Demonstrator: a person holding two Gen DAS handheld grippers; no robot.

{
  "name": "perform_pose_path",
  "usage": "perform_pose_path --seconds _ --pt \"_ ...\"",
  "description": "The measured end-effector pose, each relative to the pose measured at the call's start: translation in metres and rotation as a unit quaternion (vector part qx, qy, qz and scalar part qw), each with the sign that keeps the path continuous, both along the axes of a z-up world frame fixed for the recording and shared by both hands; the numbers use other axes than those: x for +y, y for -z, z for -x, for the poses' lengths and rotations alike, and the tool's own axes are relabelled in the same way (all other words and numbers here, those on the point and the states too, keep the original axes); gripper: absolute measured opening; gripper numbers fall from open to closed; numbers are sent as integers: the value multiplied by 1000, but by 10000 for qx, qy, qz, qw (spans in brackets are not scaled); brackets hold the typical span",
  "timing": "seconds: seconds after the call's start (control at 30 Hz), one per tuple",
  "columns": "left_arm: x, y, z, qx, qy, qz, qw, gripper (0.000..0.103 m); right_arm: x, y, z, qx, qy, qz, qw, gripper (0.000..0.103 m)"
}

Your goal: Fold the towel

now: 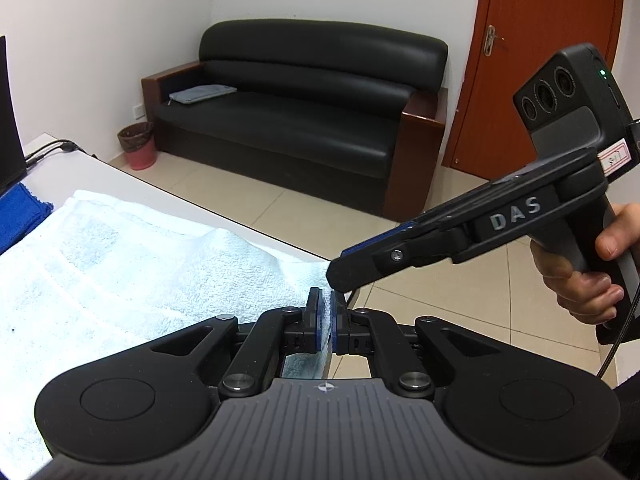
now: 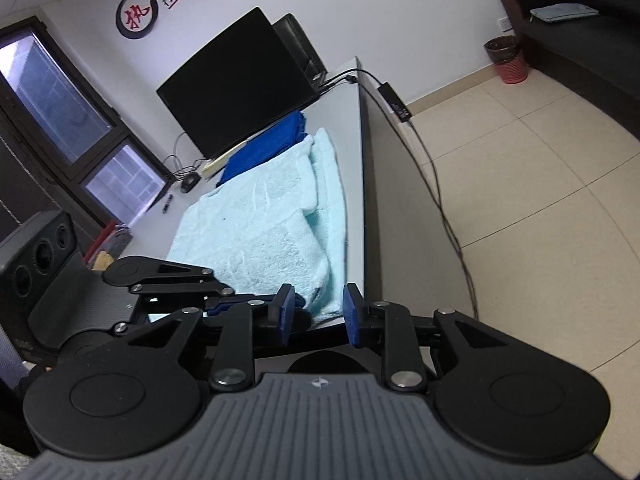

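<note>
A pale blue towel [image 1: 120,264] lies spread along the white table [image 2: 348,92], with a second layer folded over it near the table's right edge [image 2: 280,240]. My left gripper [image 1: 326,320] is shut on the towel's near corner, and a strip of cloth shows between its blue pads. In the right wrist view the left gripper [image 2: 256,298] comes in from the left at the same corner. My right gripper [image 2: 318,316] stands open just in front of that corner, its pads apart and not pressing on the cloth. From the side its tip [image 1: 340,276] hangs right over the left gripper's fingers, held by a person's hand [image 1: 580,280].
A dark blue cloth [image 2: 272,140] lies beyond the towel, in front of a black monitor [image 2: 240,84]. A mouse [image 2: 190,182] and cables sit at the back of the table. A black sofa [image 1: 300,112], a red bin [image 1: 138,146] and a tiled floor lie past the table's edge.
</note>
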State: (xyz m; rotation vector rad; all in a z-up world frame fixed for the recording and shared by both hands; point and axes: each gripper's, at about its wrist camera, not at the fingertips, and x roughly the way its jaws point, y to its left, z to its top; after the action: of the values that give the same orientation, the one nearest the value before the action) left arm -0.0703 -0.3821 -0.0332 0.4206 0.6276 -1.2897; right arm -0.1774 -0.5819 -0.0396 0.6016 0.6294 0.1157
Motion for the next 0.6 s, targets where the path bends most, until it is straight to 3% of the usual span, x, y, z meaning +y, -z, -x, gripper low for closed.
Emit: perform_pose_path --seconds 0.3,0.6 --pt "3 1 7 -57 140 11 9999 5 -5 7 2 44 94 -424 9990 27" --pt "5 2 8 150 255 -12 9996 5 -11 10 25 79 507 -624 9967 28"
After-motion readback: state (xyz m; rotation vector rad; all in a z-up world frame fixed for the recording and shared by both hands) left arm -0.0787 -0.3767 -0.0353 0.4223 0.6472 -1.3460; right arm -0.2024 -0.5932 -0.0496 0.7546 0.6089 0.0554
